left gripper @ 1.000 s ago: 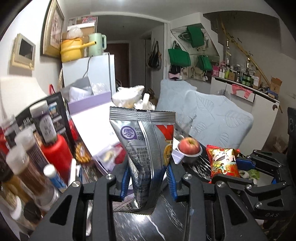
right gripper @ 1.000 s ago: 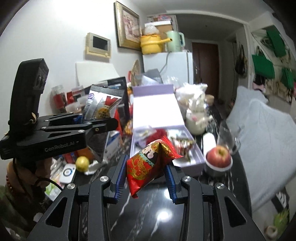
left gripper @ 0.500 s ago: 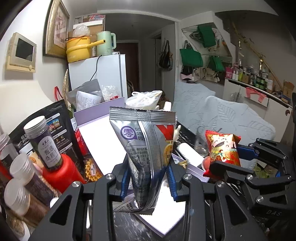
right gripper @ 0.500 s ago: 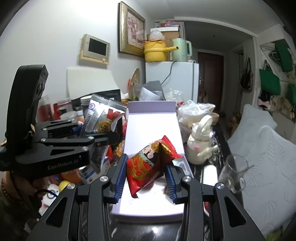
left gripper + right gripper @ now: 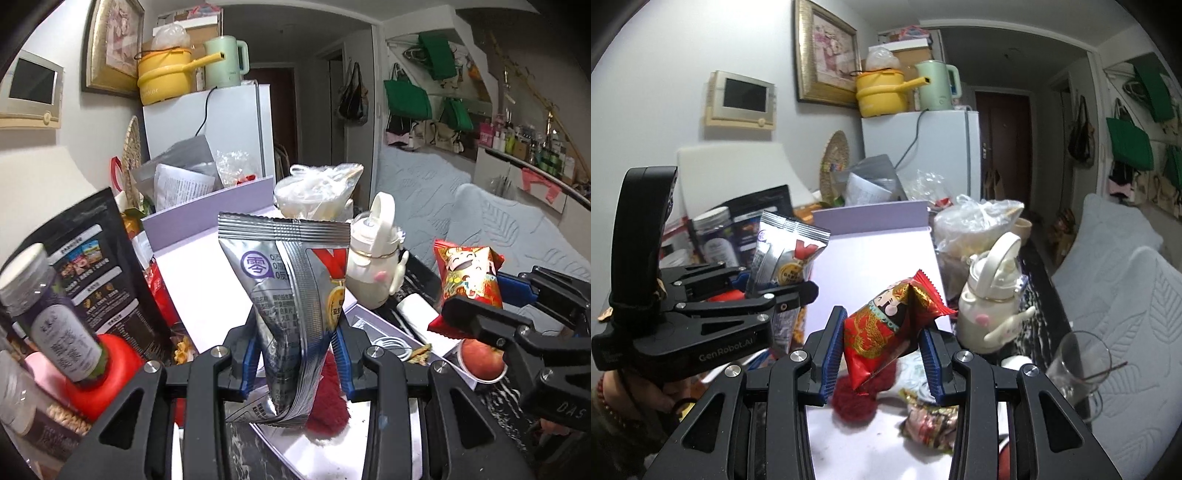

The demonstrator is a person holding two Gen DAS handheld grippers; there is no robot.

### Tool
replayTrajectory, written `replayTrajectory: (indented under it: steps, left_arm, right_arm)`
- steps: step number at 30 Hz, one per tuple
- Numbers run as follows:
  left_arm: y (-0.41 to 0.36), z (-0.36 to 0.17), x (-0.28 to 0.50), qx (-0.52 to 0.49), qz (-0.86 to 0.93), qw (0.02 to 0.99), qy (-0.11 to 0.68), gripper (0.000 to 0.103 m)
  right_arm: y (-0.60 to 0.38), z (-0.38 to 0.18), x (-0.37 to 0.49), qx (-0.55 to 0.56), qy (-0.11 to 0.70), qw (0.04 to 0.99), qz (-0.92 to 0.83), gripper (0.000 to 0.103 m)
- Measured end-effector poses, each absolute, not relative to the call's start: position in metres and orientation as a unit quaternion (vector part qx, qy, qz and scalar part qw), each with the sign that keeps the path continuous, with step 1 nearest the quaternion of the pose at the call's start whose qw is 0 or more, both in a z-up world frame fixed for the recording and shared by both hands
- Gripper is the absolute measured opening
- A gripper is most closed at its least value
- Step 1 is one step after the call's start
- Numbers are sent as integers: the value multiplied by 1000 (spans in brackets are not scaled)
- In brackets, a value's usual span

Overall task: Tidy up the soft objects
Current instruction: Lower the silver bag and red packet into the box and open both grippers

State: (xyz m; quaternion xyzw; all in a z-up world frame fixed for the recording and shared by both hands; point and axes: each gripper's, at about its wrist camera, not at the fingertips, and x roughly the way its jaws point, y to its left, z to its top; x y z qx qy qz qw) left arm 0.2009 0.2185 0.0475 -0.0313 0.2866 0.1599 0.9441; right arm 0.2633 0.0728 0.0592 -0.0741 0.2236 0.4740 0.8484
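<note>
You are gripping a silver snack bag (image 5: 291, 306) in your left gripper (image 5: 295, 354), its blue pads pressing the bag's lower half from both sides so it stands upright above the open lavender box (image 5: 207, 280). You are pinching a red snack packet (image 5: 886, 332) in your right gripper (image 5: 882, 350), tilted, and hanging over the box's white floor (image 5: 871, 266).

By the look of it, you are midway through. A fuzzy red thing (image 5: 855, 398) and a crinkled wrapper (image 5: 927, 424) are already lying in the box, so some sorting seems done. Both bags you are carrying are not yet set down; neither is touching the box floor.

What is left, as I judge it, is lowering each bag into the box and letting go. The white bottle (image 5: 991, 310) and the drinking glass (image 5: 1078, 369) are standing just beside the box on your right, so you are working close to things that tip.
</note>
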Motion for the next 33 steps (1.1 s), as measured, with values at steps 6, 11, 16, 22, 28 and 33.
replayTrajectory:
  steps: [6, 11, 16, 22, 28, 33]
  left_arm:
    - [224, 24, 225, -36, 162, 934, 315, 34]
    - [228, 4, 240, -43, 163, 926, 338, 34]
    - [227, -13, 251, -46, 158, 919, 359, 34]
    - [229, -34, 259, -57, 159, 905, 391, 34]
    - [228, -53, 265, -57, 156, 895, 414, 34]
    - [224, -65, 270, -52, 153, 889, 427, 34]
  right_arm:
    - [83, 34, 290, -61, 255, 841, 473, 38]
    - [89, 15, 306, -67, 278, 837, 466, 38]
    - [94, 3, 314, -76, 292, 833, 464, 38]
    - [101, -10, 319, -97, 313, 827, 456, 38]
    - [107, -21, 323, -108, 329, 822, 452, 38]
    - [108, -25, 324, -116, 331, 822, 450, 38]
